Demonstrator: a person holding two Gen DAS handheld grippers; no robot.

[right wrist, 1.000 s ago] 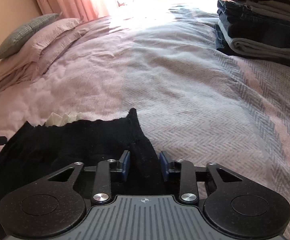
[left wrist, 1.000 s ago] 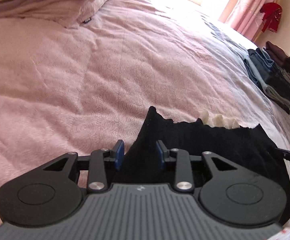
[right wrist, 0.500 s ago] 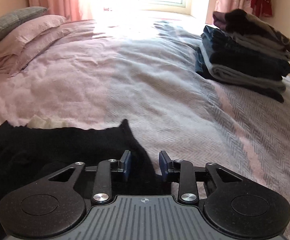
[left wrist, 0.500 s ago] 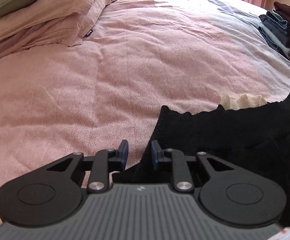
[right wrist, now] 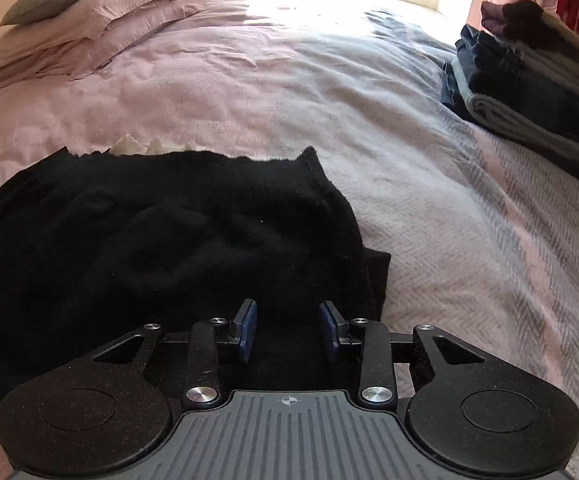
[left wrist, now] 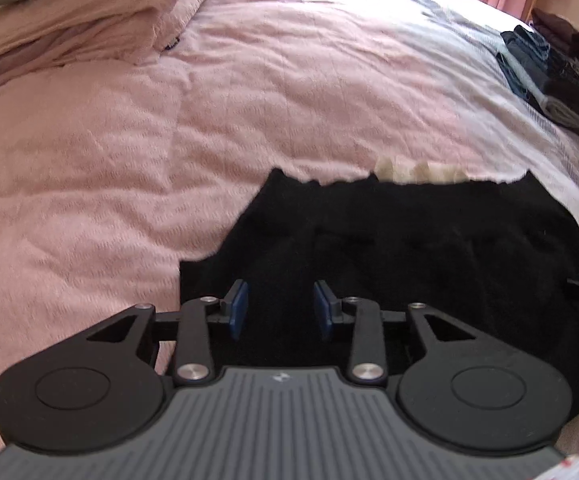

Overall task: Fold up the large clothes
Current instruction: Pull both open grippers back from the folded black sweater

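Both grippers have let go since a second ago — left gripper (left wrist: 280, 309) and right gripper (right wrist: 288, 330) fingers spread, black sweater (right wrist: 161, 232) flat between and ahead of the pads.

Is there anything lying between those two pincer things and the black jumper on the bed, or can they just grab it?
Nothing visible is in the way. The black knitted garment lies directly under and ahead of the left gripper and the right gripper, both with jaws apart. Only a cream fabric piece peeks out at its far edge.
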